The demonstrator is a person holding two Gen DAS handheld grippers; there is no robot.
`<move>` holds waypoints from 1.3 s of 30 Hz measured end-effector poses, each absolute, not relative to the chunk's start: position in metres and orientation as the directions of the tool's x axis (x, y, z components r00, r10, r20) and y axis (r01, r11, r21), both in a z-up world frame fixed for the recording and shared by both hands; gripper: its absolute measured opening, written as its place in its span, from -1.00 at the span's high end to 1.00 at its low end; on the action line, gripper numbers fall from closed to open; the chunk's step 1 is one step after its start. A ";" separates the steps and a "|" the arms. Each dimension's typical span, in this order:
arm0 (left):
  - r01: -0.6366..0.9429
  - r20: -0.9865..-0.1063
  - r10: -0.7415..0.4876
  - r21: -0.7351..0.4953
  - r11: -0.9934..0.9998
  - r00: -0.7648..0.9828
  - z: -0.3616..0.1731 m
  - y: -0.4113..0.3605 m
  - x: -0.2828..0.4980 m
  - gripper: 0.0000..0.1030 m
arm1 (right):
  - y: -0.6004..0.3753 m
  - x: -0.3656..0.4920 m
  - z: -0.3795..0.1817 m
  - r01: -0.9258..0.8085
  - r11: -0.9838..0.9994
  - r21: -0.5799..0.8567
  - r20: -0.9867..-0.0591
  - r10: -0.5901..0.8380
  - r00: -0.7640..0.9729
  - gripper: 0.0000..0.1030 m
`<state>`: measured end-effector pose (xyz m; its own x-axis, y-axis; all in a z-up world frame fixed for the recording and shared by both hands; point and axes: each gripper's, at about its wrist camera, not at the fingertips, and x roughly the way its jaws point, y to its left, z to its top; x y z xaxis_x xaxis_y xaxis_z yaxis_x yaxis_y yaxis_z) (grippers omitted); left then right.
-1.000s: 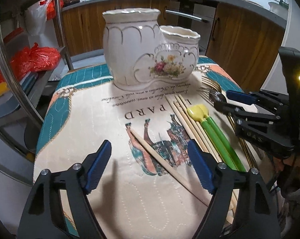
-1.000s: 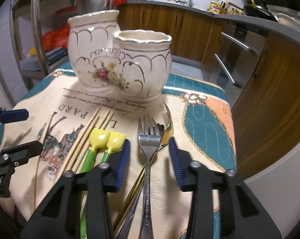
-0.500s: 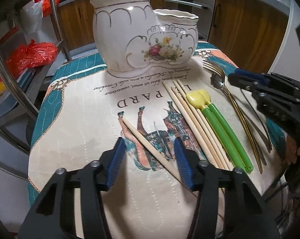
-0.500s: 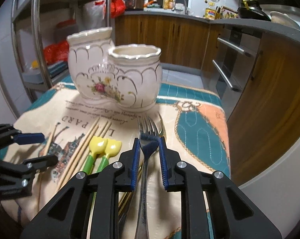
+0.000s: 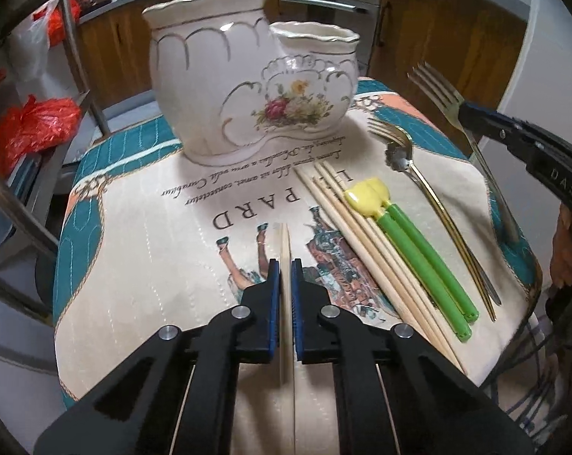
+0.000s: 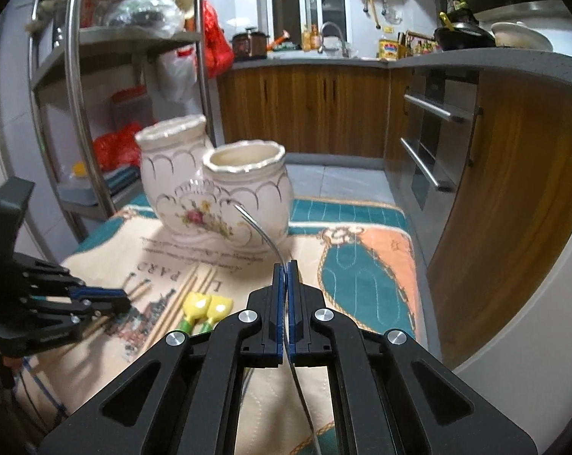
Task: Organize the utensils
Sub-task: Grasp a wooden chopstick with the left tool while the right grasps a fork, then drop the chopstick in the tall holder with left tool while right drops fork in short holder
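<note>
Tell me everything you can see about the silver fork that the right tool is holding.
The silver fork looks like plain polished metal, with four tines on a long, thin handle. The right tool is shut on its neck just below the tines, so it is lifted off the cloth and tilted, tines pointing up and away toward the cabinets. From the right wrist view it shows edge-on, as a thin curved line between the blue pads. Its handle slopes down toward the cloth's right edge; whether the end touches there I cannot tell.
</note>
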<state>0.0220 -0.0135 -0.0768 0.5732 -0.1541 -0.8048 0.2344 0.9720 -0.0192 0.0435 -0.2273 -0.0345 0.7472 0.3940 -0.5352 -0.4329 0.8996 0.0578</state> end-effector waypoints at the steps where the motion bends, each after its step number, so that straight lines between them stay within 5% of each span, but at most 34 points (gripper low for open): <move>1: 0.243 -0.799 -0.163 -0.022 0.970 0.579 -0.075 -0.014 0.021 0.88 | -0.228 0.042 -0.031 -0.433 0.899 0.061 -0.523 0.398 0.754 0.95; 20: 0.291 -0.476 -0.298 -0.091 0.953 0.827 0.009 0.029 0.005 0.88 | -0.220 0.043 0.023 -0.480 0.860 0.174 -0.337 0.510 0.792 0.95; 39: 0.343 -0.295 -0.384 -0.182 0.921 0.875 0.107 0.055 0.028 0.88 | -0.196 0.082 0.080 -0.507 0.841 0.191 -0.229 0.540 0.810 0.95</move>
